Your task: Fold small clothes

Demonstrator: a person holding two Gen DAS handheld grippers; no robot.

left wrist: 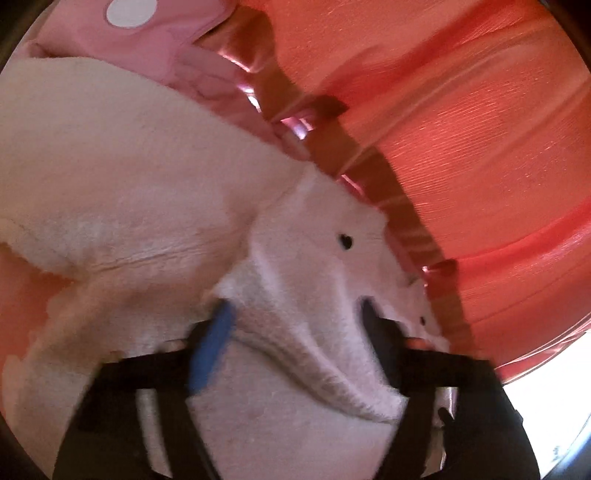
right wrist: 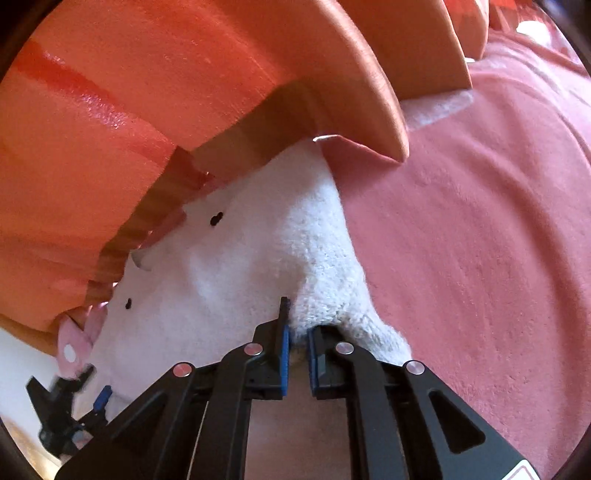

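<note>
A white fleecy small garment (left wrist: pixel 147 192) with black dot eyes and pink trim is lifted in front of orange curtains. My left gripper (left wrist: pixel 291 325) has its fingers spread with a fold of the white fleece bunched between them; a blue pad (left wrist: pixel 212 354) shows on the left finger. In the right wrist view the same white garment (right wrist: pixel 258 266) hangs up from my right gripper (right wrist: pixel 297 343), whose blue-padded fingers are nearly together on a fleece edge. The left gripper also shows at lower left in that view (right wrist: pixel 74 410), holding the garment's other side.
Orange curtains (right wrist: pixel 147 92) hang close behind the garment. A pink fleece blanket (right wrist: pixel 480 240) covers the surface at right. Pink fabric with a white dot (left wrist: pixel 147 33) lies at the upper left of the left wrist view.
</note>
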